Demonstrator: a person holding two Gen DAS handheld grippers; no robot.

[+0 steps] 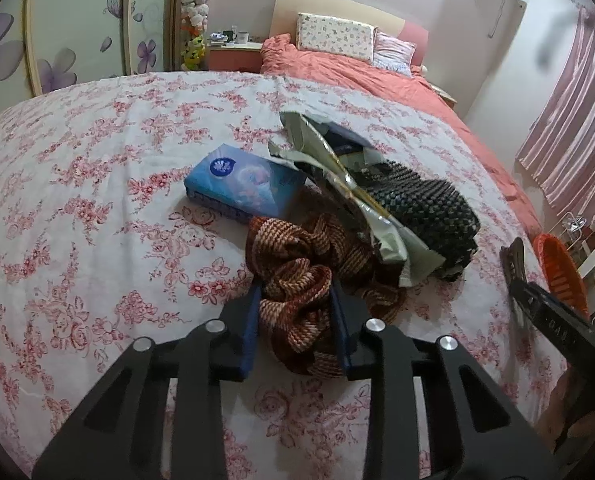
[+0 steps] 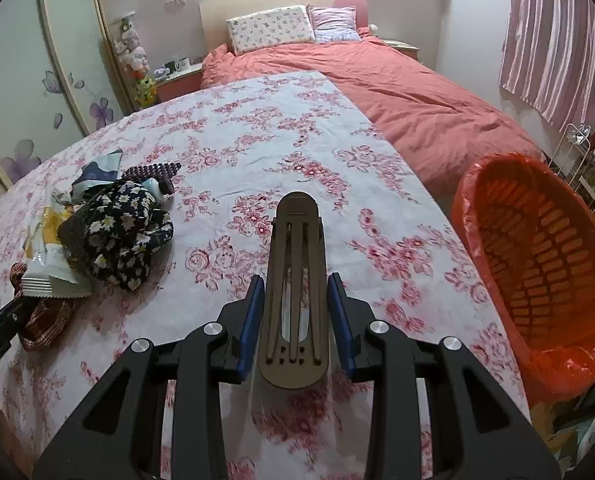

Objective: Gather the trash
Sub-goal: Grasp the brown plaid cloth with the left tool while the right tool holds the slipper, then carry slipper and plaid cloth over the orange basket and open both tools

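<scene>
On the flowered bedspread (image 1: 97,200), my left gripper (image 1: 296,292) is shut on a brown-and-orange knitted cloth (image 1: 297,264) that bunches between its blue pads. My right gripper (image 2: 296,284) is shut on a flat brown hair clip (image 2: 297,248) that sticks out forward above the bed. Crumpled snack wrappers (image 1: 337,176) lie just beyond the knitted cloth, partly over a dark flowered cloth (image 1: 425,208). In the right wrist view the same wrappers (image 2: 53,264) and dark cloth (image 2: 121,232) sit at the left. An orange basket (image 2: 537,264) with a red liner stands off the bed's right edge.
A blue tissue pack (image 1: 245,184) lies left of the wrappers. A salmon duvet (image 2: 397,92) and pillows (image 2: 273,28) cover the far part of the bed. A wardrobe with purple flowers (image 1: 57,52) is at the left, striped curtains (image 2: 557,40) and a wire rack (image 2: 573,152) at the right.
</scene>
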